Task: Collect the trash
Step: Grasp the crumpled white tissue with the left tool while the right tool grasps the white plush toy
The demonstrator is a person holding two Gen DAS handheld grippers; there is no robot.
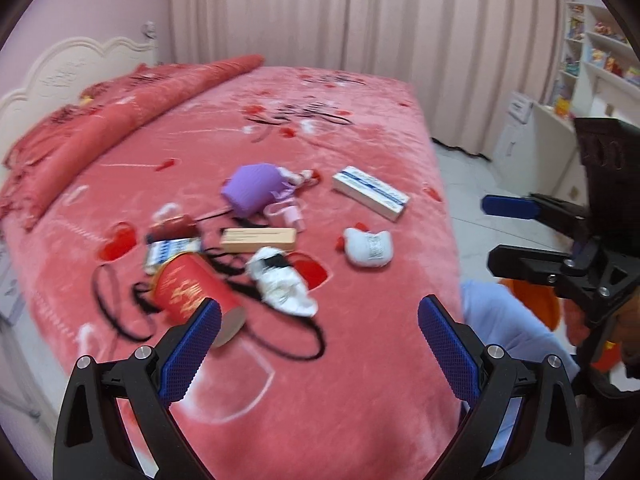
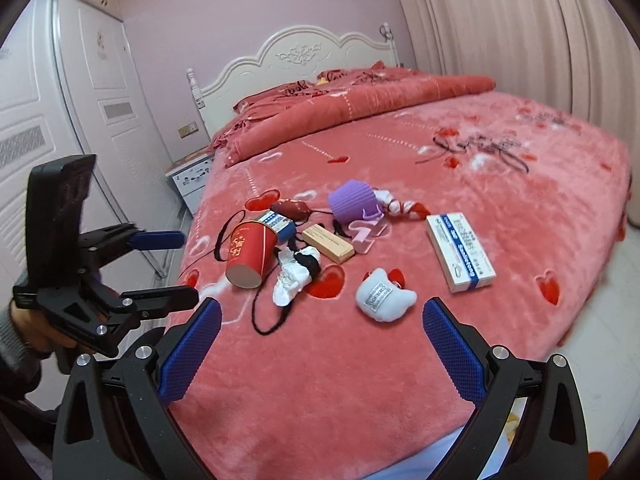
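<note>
Litter lies on a pink bed [image 1: 360, 380] [image 2: 360, 380]: a red paper cup [image 1: 188, 288] [image 2: 250, 254] on its side, a white and blue box [image 1: 370, 192] [image 2: 460, 252], a tan box [image 1: 258, 239] [image 2: 328, 245], a white cat-shaped pad [image 1: 368, 247] [image 2: 384, 294], a purple ribbed piece [image 1: 252, 188] [image 2: 354, 200], crumpled white wrapping [image 1: 280, 286] [image 2: 294, 276] and black cord [image 1: 280, 344] [image 2: 264, 320]. My left gripper [image 1: 320, 316] is open just short of the cup. My right gripper [image 2: 322, 316] is open before the cat pad. Each appears in the other's view, left gripper [image 2: 176, 268], right gripper [image 1: 492, 232].
A rolled red quilt [image 1: 120, 120] and a white headboard [image 2: 300, 56] are at the bed's far end. A wardrobe [image 2: 60, 120] and nightstand [image 2: 192, 176] stand left, curtains [image 1: 360, 12] behind, shelves [image 1: 592, 60] right. An orange bin [image 1: 536, 300] sits on the tiled floor beside the bed.
</note>
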